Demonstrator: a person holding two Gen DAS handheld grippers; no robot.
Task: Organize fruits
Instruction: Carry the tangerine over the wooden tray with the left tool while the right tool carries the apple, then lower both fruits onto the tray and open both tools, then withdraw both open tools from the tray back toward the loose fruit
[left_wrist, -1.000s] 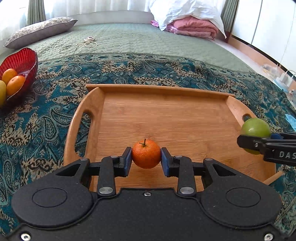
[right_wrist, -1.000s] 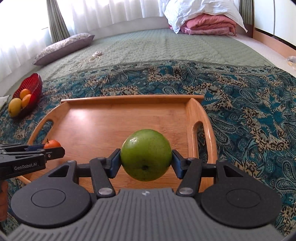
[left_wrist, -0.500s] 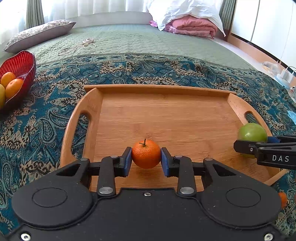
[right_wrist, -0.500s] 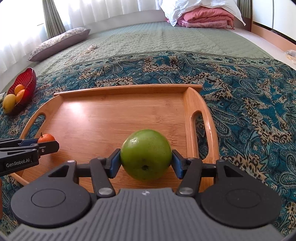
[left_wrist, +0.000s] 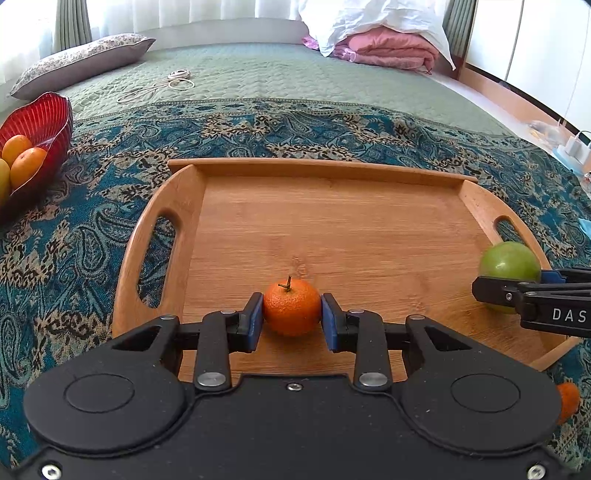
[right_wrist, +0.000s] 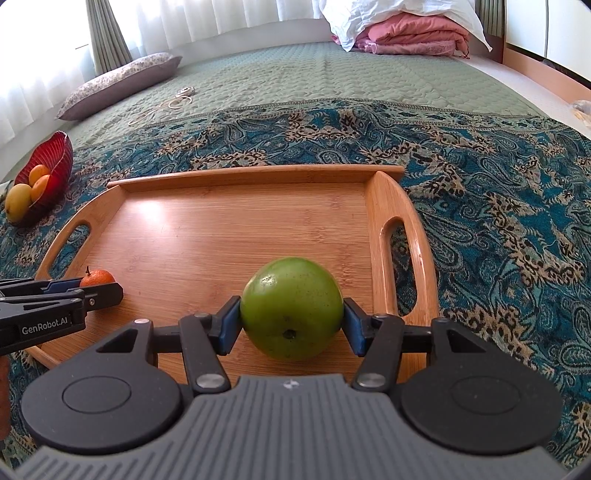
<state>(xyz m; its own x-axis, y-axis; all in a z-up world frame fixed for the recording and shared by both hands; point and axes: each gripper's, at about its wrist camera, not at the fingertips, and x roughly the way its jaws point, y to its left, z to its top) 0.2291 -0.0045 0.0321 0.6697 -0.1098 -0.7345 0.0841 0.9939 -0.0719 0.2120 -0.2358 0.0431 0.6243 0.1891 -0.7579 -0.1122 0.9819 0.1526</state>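
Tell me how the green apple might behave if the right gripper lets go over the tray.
The green apple is round and glossy, so it will probably roll on the smooth wooden tray. The raised rim should likely stop it. The right gripper pinches only its sides, so it may slip.

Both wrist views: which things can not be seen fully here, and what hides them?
- Red bowl, left wrist view: cut off by the left edge, so its fruit cannot be counted.
- Green apple, left wrist view: its lower part is behind the right gripper.
- Tangerine, right wrist view: mostly behind the left gripper.
- Orange thing, left wrist view: hidden by the gripper body; unidentifiable.
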